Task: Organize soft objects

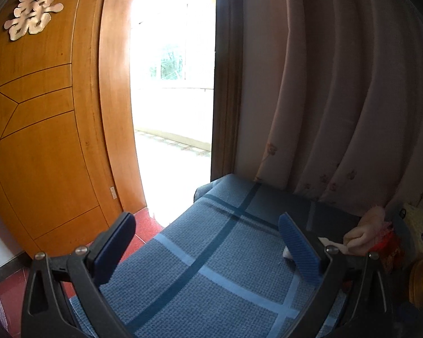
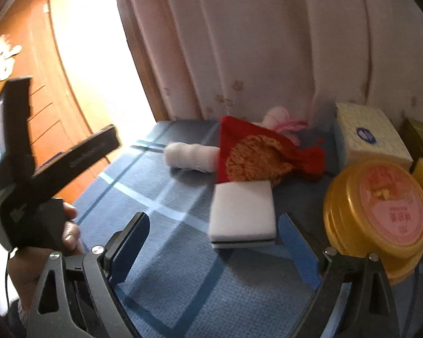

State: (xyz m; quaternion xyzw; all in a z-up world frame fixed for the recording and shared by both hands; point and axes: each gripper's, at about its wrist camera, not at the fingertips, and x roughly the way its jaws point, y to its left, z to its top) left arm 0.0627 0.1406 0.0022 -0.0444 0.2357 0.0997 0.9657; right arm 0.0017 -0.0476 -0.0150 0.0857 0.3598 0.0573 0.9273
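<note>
A white sponge block (image 2: 243,216) with a dark underside lies on the blue checked cloth (image 2: 160,197). Behind it lie a red and gold pouch (image 2: 256,155), a white rolled cloth (image 2: 190,156) and a pale plush toy (image 2: 279,117). My right gripper (image 2: 211,242) is open and empty just in front of the sponge. My left gripper (image 1: 208,248) is open and empty over the cloth's left part. The plush toy (image 1: 363,231) and the red pouch (image 1: 389,250) show at the right of the left wrist view. The left gripper's body (image 2: 28,169) shows at the left of the right wrist view.
A yellow round tub (image 2: 378,211) with a pink lid and a tissue pack (image 2: 372,135) stand at the right. A curtain (image 2: 268,42) hangs behind. A wooden door (image 1: 42,126) and a bright doorway (image 1: 172,84) are to the left. The floor is red tile (image 1: 143,228).
</note>
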